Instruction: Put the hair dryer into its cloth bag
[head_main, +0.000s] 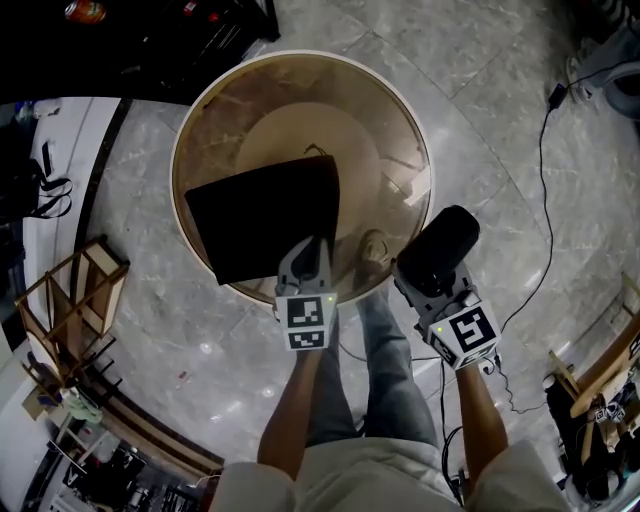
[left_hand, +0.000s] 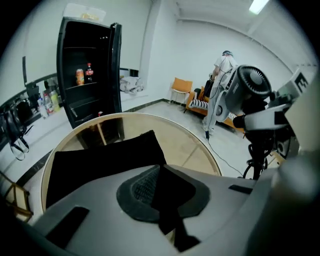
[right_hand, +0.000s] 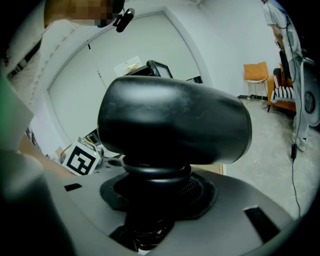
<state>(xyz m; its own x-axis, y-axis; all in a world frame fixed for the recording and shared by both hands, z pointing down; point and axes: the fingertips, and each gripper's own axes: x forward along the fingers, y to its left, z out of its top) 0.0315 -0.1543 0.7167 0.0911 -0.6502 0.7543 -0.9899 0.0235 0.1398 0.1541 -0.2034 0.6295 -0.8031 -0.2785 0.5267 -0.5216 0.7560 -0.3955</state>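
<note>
Left claw (head_main: 305, 258), above the near edge of the round worktop (head_main: 260, 100), is closed on the black cloth bag (head_main: 262, 215). Right claw (head_main: 420, 282) grips the hair dryer (head_main: 440, 248) by its handle, beyond that edge. Probably the bag's mouth should be lifted open first.

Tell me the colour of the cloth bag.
The cloth bag is plain black, with no pattern visible; the head view shows it best.

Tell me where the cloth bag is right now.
In the head view the cloth bag lies on the left half of the round table, its near corner pinched in the left gripper; the hair dryer is to its right.
</note>
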